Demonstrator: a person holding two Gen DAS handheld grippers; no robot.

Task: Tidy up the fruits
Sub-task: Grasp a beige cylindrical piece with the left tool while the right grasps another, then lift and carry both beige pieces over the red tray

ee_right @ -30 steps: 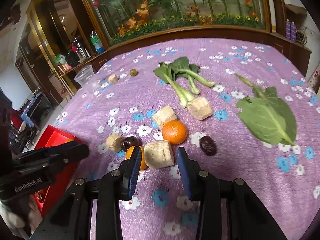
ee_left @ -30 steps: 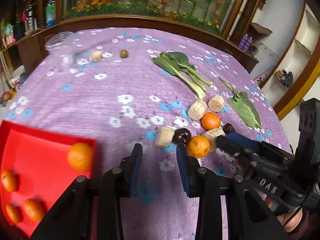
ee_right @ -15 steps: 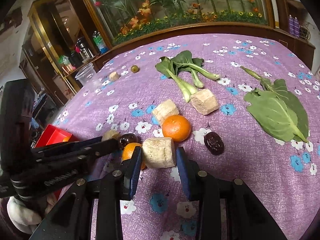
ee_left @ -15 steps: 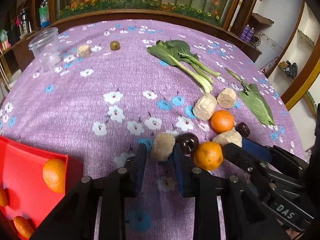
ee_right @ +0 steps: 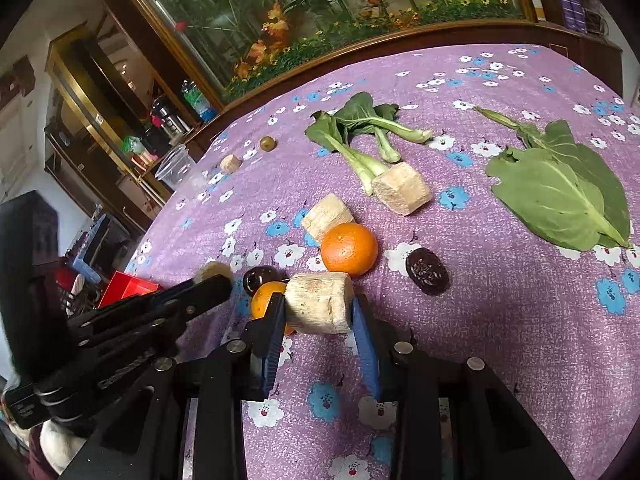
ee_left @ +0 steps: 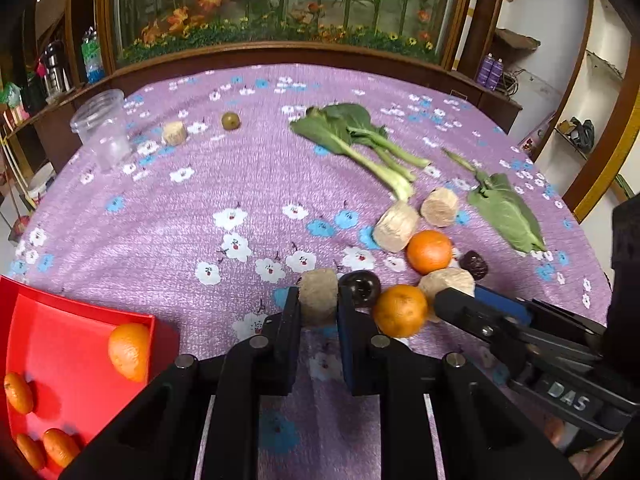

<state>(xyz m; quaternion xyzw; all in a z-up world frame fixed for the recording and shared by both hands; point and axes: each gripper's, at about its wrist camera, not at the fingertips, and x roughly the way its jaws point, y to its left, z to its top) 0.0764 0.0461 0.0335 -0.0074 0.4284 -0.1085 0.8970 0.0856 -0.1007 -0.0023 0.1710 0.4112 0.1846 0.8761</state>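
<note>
1. Left wrist view shows the left gripper (ee_left: 318, 308) with its jaws closed on a small beige chunk (ee_left: 318, 298); they have just been closing, and both pads press its sides.
2. Just right of this chunk lies a dark round fruit (ee_left: 362, 288), and right of that fruit an orange (ee_left: 400, 310).
3. Right wrist view shows the right gripper (ee_right: 318, 312) holding a larger beige chunk (ee_right: 320, 302) between its jaws, at a narrow opening, with both pads against it.
4. A second orange (ee_right: 349, 249) sits just beyond the larger chunk, and a dark wrinkled date (ee_right: 427, 271) lies to the right of this orange.
5. Beyond the second orange there are 2 more beige chunks (ee_right: 402, 188), and behind them some bok choy (ee_right: 360, 128).
6. A large green leaf (ee_right: 560, 192) lies well apart from the second orange, at the right.
7. A red tray (ee_left: 60, 344) stands at the near left edge of the purple flowered surface (ee_left: 220, 184), well apart from the small chunk, and it holds 4 oranges (ee_left: 129, 350).
8. Far beyond the tray stands a clear plastic cup (ee_left: 102, 128), with 1 more beige piece (ee_left: 174, 133) and a small green fruit (ee_left: 230, 120) to its right.
</note>
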